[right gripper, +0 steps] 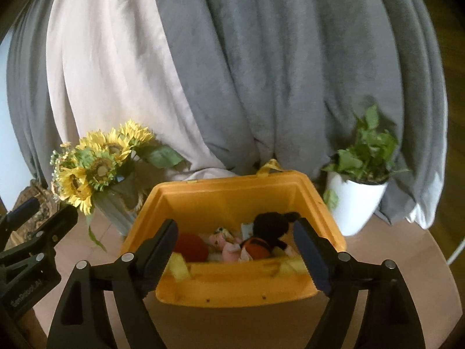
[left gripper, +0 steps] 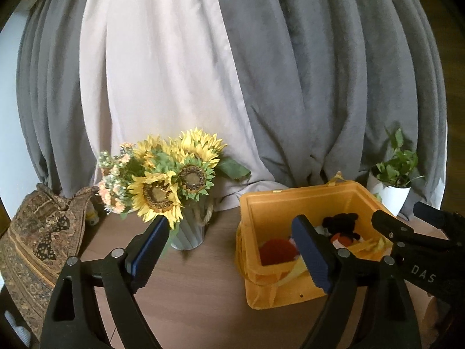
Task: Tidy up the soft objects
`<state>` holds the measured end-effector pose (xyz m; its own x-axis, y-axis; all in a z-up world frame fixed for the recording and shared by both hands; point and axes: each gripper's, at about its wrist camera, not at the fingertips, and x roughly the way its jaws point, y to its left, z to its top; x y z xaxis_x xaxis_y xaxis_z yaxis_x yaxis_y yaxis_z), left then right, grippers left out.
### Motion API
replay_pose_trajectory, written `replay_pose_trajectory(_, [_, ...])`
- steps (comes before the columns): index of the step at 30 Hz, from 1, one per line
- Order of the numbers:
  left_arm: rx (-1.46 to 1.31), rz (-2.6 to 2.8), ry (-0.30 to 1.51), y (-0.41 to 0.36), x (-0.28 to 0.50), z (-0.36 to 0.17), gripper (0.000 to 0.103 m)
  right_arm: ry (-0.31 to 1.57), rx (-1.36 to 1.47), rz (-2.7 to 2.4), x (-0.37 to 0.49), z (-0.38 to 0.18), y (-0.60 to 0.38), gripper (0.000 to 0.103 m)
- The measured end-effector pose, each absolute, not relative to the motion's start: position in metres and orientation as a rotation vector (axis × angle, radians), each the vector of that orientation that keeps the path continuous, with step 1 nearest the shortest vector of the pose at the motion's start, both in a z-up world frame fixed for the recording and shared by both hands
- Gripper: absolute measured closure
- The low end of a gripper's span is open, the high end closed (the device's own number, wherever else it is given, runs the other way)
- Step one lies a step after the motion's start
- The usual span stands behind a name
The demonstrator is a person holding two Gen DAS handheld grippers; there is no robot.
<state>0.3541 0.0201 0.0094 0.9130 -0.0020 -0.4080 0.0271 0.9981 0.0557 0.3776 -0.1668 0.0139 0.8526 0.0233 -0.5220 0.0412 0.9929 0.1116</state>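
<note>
The near wall of the yellow bin (right gripper: 232, 285) is hiding the lower parts of the soft toys (right gripper: 232, 245); motion blur is smearing the small pink ones past telling. In the left view, the right tongs (left gripper: 412, 232) are covering the bin's 3 o'clock side, and the patterned cloth (left gripper: 37, 241) is running off at 8 o'clock.

Grey curtains (left gripper: 305, 72) hang behind a wooden table (left gripper: 197, 290).

- Right gripper (right gripper: 237, 250), jaws spread wide, hangs above an orange bin (right gripper: 232, 286) of plush toys (right gripper: 255, 242).
- Sunflowers (right gripper: 98, 163) stand left, potted plant (right gripper: 359, 183) right.
</note>
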Motion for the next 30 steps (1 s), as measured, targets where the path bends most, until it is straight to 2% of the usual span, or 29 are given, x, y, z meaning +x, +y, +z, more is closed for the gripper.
replay_pose_trajectory(30, [0.041,-0.04,0.361,-0.015,0.17,0.032,0.001,0.452,0.097,-0.106,0.177,0.053,-0.203,0.009])
